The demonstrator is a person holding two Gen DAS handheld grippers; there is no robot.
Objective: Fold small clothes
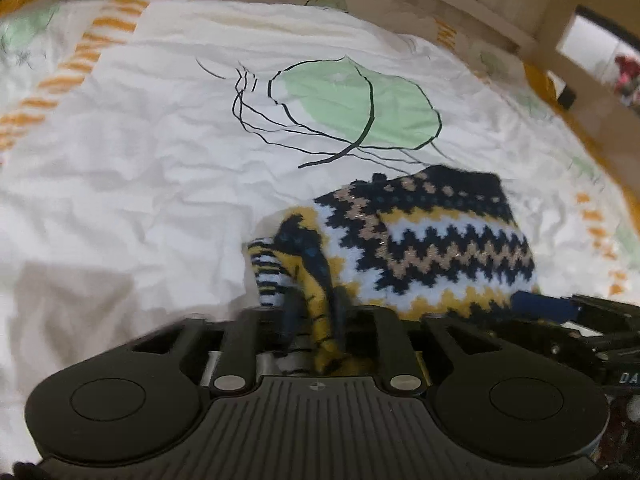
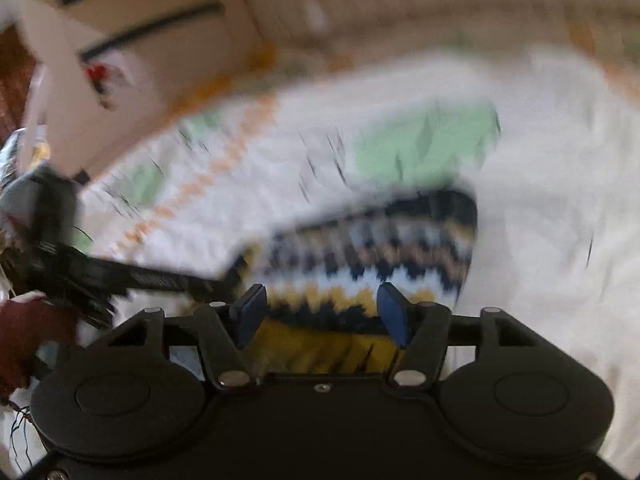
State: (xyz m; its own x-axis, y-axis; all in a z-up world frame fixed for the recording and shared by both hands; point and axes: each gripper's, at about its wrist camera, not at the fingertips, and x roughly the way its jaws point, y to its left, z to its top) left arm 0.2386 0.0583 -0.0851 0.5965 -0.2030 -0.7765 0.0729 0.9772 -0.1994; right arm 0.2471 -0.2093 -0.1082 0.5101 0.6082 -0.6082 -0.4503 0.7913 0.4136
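A small knitted sweater (image 1: 432, 240) with navy, white, tan and yellow zigzags lies on the white bed sheet (image 1: 140, 168), low and right of centre. My left gripper (image 1: 314, 312) is shut on a bunched yellow and striped part of the sweater, which runs down between the fingers. The right gripper's blue-padded tip (image 1: 548, 304) shows at the sweater's right hem. In the blurred right wrist view the sweater (image 2: 380, 248) lies just ahead. My right gripper (image 2: 324, 312) is open, its blue pads (image 2: 250, 312) astride the yellow hem. The left gripper (image 2: 120, 276) reaches in from the left.
The sheet has a green leaf print (image 1: 360, 108) and orange striped bands (image 1: 80, 56). A pale wooden bed frame (image 1: 540, 28) curves along the far and right sides. A hand in a dark red sleeve (image 2: 24, 340) is at the left edge.
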